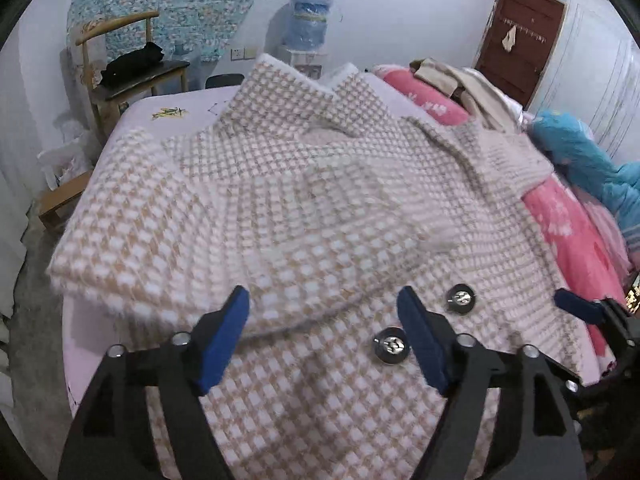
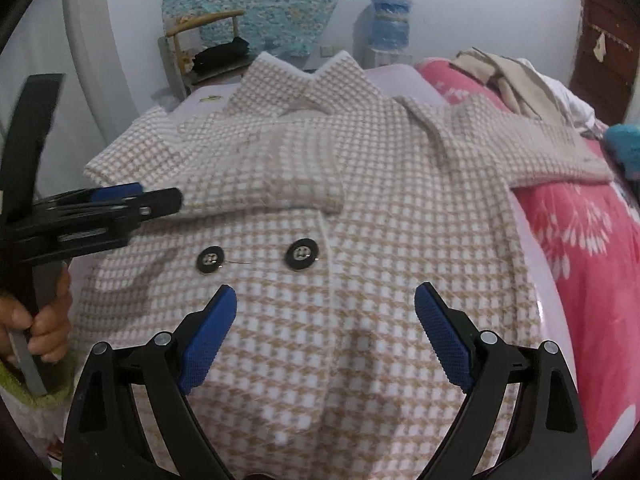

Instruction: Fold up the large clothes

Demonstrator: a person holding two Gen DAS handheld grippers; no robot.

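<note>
A beige-and-white houndstooth coat (image 1: 304,208) lies front-up on the bed, collar at the far end; it also shows in the right wrist view (image 2: 360,208). Its left sleeve (image 2: 272,168) is folded across the chest. The other sleeve (image 2: 540,148) stretches out to the right. Two black-and-silver buttons (image 2: 256,258) sit below the folded sleeve. My left gripper (image 1: 322,308) is open and empty, hovering over the coat near the buttons (image 1: 424,324). My right gripper (image 2: 326,308) is open and empty above the lower front. The left gripper (image 2: 120,200) shows from the side at the coat's left edge.
A pink floral quilt (image 2: 580,240) lies along the bed's right side with beige clothes (image 2: 512,80) and a blue garment (image 1: 580,152) piled on it. A wooden chair (image 1: 128,68) with black cloth stands beyond the bed's far left corner. A water dispenser (image 1: 310,20) stands at the wall.
</note>
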